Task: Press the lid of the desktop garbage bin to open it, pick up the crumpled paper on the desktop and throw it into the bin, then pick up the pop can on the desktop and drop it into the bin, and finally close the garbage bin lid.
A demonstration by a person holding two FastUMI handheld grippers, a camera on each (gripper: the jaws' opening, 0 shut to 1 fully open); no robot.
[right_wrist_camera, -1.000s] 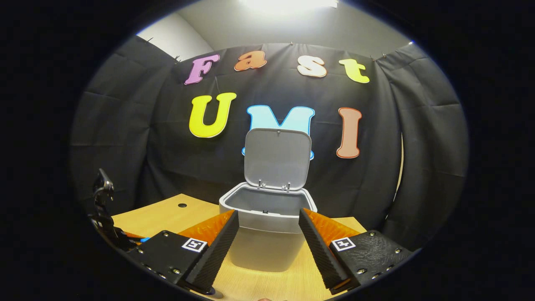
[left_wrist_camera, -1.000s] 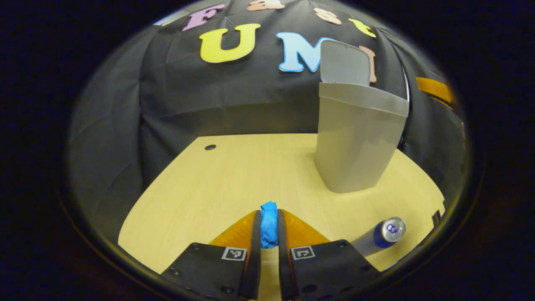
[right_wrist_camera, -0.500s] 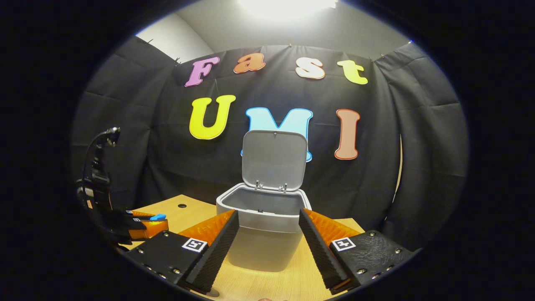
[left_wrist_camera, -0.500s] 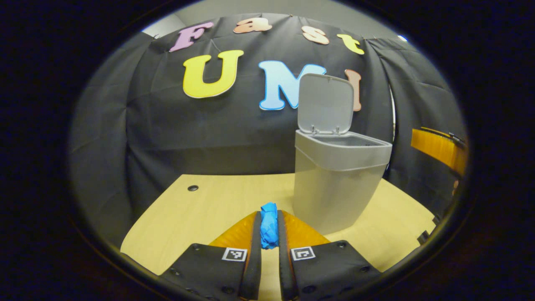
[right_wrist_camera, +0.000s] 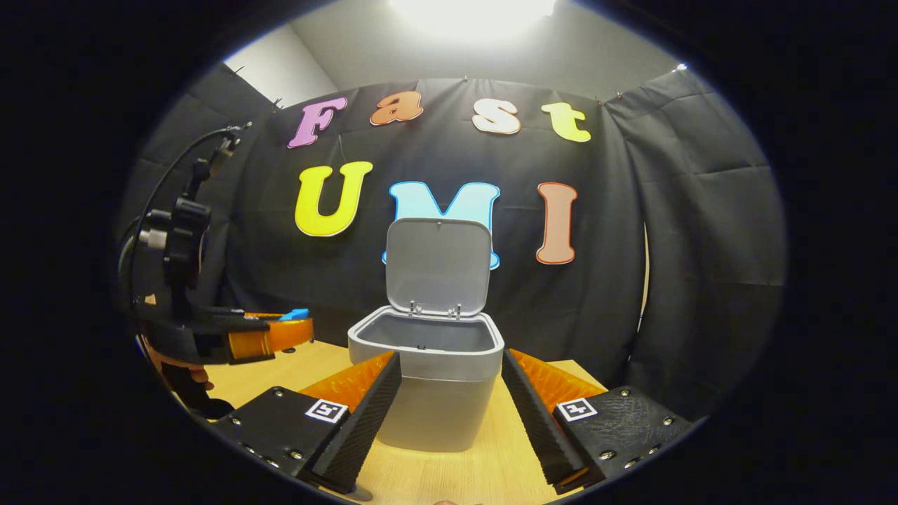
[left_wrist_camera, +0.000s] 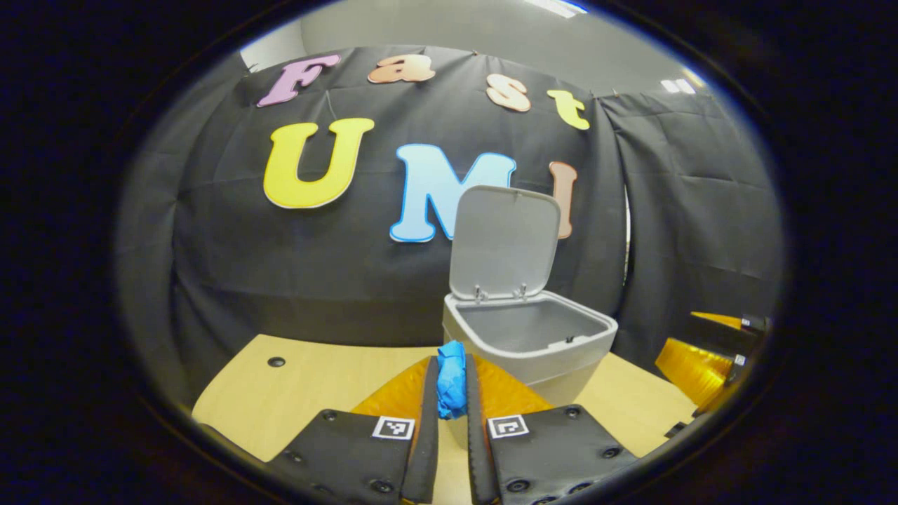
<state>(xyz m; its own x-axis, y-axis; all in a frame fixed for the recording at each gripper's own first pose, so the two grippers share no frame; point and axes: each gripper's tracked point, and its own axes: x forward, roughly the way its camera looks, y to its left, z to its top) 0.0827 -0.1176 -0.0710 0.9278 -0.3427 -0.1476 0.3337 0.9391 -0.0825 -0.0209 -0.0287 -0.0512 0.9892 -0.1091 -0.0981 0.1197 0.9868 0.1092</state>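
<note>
Left gripper: I'm pinching the blue crumpled paper, just left of the open garbage bin.
Right gripper: fingers spread.

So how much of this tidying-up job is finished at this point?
Done: the bin stands with its lid flipped up. In hand: the left tongs are shut on the blue paper ball, raised beside the bin's rim, not yet over the opening. The right tongs wait open in front of the bin. Left: drop the paper in, bin the can, close the lid.
</note>
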